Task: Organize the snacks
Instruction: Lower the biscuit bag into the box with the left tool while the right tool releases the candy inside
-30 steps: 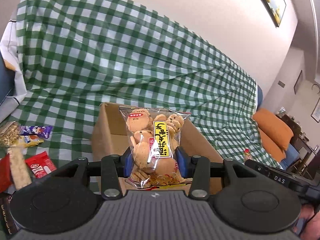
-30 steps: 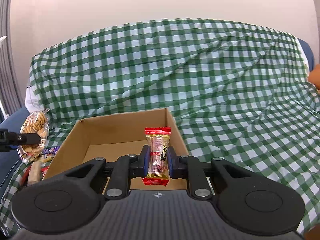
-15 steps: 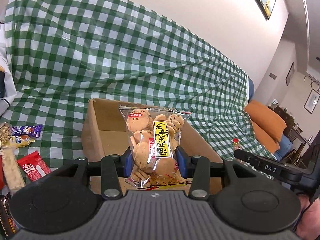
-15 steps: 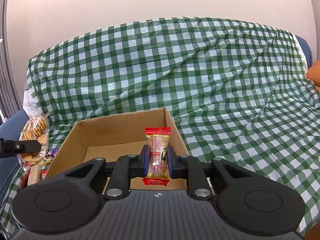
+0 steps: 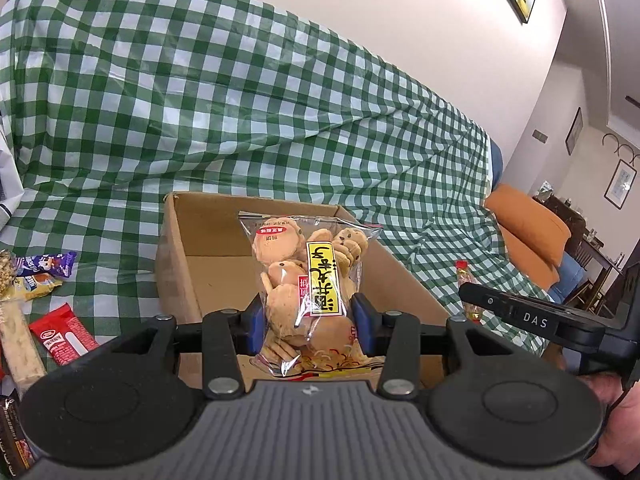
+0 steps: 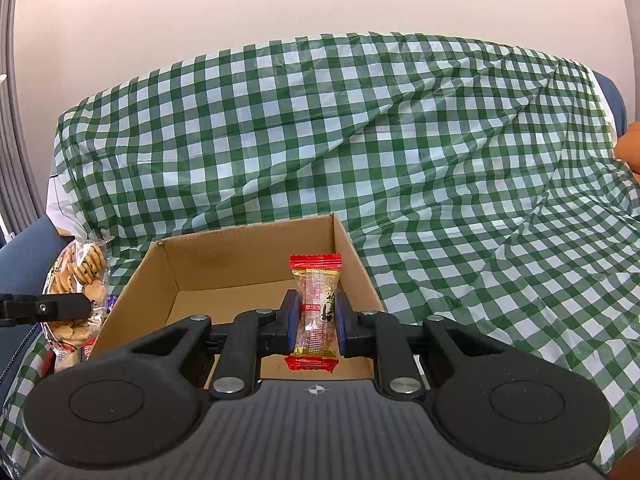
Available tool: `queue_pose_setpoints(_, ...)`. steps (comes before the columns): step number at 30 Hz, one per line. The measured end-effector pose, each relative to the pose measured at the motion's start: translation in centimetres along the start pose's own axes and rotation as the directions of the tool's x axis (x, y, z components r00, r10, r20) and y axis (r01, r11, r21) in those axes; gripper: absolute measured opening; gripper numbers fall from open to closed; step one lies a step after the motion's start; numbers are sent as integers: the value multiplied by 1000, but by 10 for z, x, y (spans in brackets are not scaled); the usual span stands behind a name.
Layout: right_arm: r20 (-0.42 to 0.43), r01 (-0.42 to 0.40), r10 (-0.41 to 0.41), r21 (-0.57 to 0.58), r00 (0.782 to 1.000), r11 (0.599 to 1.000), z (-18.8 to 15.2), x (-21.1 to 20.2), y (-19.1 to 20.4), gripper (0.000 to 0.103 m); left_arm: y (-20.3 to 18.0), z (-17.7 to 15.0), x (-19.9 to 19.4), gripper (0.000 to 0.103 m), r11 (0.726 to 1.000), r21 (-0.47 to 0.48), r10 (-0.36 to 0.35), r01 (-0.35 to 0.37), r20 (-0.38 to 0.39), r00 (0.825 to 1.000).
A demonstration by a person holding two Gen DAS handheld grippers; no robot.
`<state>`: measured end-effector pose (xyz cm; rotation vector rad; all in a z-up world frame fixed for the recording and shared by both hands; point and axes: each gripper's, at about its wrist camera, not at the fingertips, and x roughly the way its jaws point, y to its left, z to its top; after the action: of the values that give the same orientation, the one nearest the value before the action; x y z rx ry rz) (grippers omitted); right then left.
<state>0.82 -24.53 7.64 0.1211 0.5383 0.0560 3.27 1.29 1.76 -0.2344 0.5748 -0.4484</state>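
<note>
2 claws (image 5: 308, 330) (image 6: 317, 327) still clamped on cookie bag (image 5: 310, 280) and candy (image 6: 316, 312), unchanged.

Our left gripper (image 5: 307, 322) tilts downward, its blue-padded black fingers clamped on a clear bag of round biscuits (image 5: 310, 280). Our right gripper (image 6: 317, 322) tilts down likewise, its pads pinching a small red-ended clear snack packet (image 6: 316, 312) upright; our right hand (image 5: 614, 420) grips its handle.
</note>
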Motion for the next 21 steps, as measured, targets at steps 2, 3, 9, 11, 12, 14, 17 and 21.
queue_pose_setpoints(2,-3,-1,1,-2,1000,1000,0,1,0,19,-1,0,0,48,1000,2,-3,3,0,1000)
queue_pose_setpoints(3,-4,-1,1,-4,1000,1000,0,1,0,19,-1,0,1,48,1000,6,-2,2,0,1000)
queue_pose_setpoints(9,-11,-5,5,-12,1000,1000,1,3,-1,20,-2,-1,1,48,1000,16,-3,3,-2,1000)
queue_pose_setpoints(11,-15,-6,6,-13,1000,1000,1,3,0,20,-2,-1,1,48,1000,14,-7,7,-4,1000)
queue_pose_setpoints(12,-17,-7,7,-14,1000,1000,2,4,-1,20,-2,-1,2,48,1000,13,-11,11,-7,1000)
queue_pose_setpoints(14,-19,-6,6,-17,1000,1000,2,5,0,20,-3,-2,2,48,1000,16,-24,24,-11,1000)
queue_pose_setpoints(17,-18,-8,7,-22,1000,1000,2,5,0,20,-2,-2,1,48,999,7,-44,44,-12,999)
queue_pose_setpoints(21,-18,-7,7,-24,1000,1000,2,5,-1,20,-2,-2,1,48,998,-3,-58,58,-11,998)
